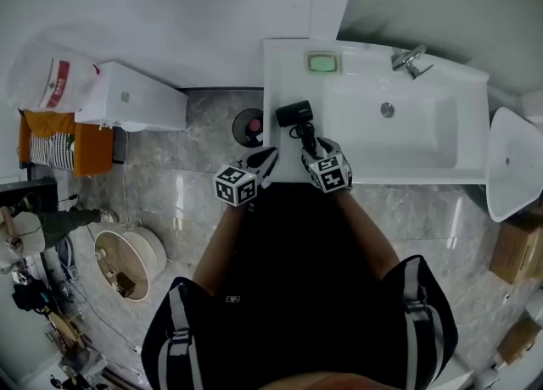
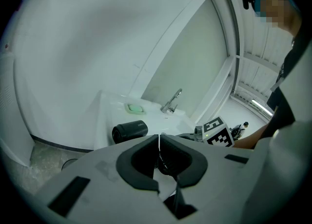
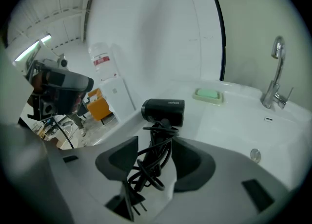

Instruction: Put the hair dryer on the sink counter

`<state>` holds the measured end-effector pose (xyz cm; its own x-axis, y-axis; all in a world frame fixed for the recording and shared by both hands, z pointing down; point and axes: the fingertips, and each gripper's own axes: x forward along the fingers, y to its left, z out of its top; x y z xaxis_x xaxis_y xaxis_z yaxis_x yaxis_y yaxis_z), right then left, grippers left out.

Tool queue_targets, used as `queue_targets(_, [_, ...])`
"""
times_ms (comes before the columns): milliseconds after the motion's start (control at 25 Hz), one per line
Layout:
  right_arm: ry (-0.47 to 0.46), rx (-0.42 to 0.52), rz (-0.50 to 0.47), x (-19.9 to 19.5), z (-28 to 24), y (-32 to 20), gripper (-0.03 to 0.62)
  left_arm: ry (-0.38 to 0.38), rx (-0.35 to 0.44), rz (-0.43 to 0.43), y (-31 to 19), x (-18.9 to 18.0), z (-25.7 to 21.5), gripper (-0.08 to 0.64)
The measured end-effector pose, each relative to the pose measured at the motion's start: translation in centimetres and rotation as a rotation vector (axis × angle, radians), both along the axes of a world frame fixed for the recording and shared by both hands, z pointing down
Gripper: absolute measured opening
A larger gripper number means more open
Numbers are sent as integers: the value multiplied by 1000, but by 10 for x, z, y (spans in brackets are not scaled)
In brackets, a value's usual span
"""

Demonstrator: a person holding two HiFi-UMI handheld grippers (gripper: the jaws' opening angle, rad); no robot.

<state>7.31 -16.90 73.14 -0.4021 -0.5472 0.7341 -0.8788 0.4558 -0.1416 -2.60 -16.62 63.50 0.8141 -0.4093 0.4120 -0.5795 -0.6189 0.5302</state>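
Black hair dryer (image 1: 294,114), white sink counter (image 1: 284,83)

The black hair dryer (image 1: 294,114) lies on the white table (image 1: 284,66) left of the basin (image 1: 407,138), its cord (image 1: 302,132) trailing to the right gripper (image 1: 311,148), with the left gripper (image 1: 266,160) just beside it at the table's edge.

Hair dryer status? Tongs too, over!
Left tongs shut. Right tongs open, cord loose between them. Hair dryer lying on sink counter. Nothing in the way.
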Motion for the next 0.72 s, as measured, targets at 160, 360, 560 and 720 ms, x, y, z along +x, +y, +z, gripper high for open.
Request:
queue_targets(160, [-68,36,40,6,-16,8,124,8,-5,8,2,-7,2,20])
queue_targets(360, [-271,57,46,2,-39,13,58,51,-1,2,-5,-15,-7,20])
queue_targets(560, [-312,72,57,-1,-54,16,58,50,-4,35,-7,-24,-7,20])
queue_targets(720, [-303,97,77,-3,-61,12,58,53,-10,61,-10,-32,-2,20])
